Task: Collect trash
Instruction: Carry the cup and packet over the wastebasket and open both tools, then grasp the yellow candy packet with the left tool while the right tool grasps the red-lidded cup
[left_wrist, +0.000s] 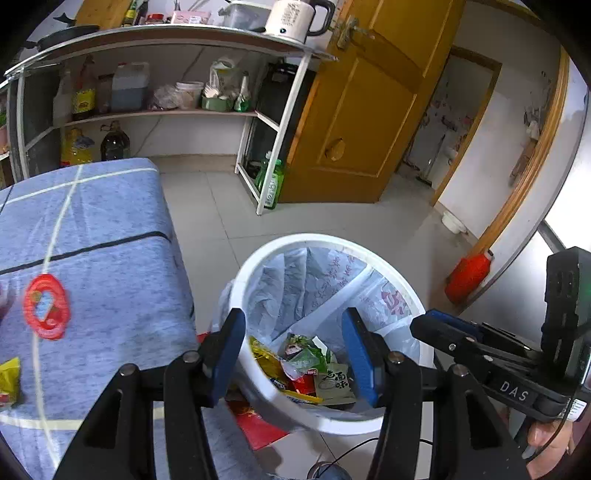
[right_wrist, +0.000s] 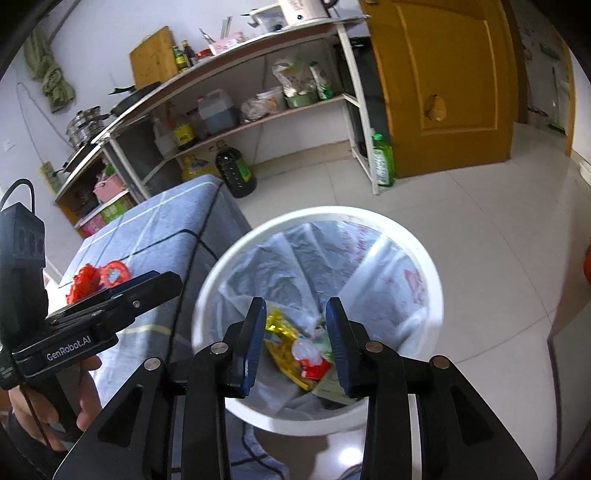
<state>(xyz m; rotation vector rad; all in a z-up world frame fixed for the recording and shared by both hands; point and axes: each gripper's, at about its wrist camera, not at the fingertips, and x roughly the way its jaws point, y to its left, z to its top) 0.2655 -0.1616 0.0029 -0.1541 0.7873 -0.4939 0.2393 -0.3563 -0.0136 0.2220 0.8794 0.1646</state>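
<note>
A white bin (left_wrist: 255, 266) lined with a plastic bag stands on the floor beside the table and holds several wrappers (left_wrist: 306, 373). My left gripper (left_wrist: 293, 354) is open and empty above the bin's near rim. My right gripper (right_wrist: 295, 343) is open and empty over the bin (right_wrist: 417, 236), above the wrappers (right_wrist: 295, 347). On the blue cloth table (left_wrist: 110, 258) lie a red round wrapper (left_wrist: 46, 306) and a yellow packet (left_wrist: 9, 380). The right wrist view shows the red round wrapper (right_wrist: 115, 272) and a crumpled red wrapper (right_wrist: 84, 282) on the table.
A red packet (left_wrist: 255, 424) lies on the floor by the bin. A white shelf rack (left_wrist: 280, 122) with bottles and jars stands behind, next to a yellow wooden door (left_wrist: 369, 110). A red object (left_wrist: 467, 275) and a small white bowl (left_wrist: 452, 221) sit by the right wall.
</note>
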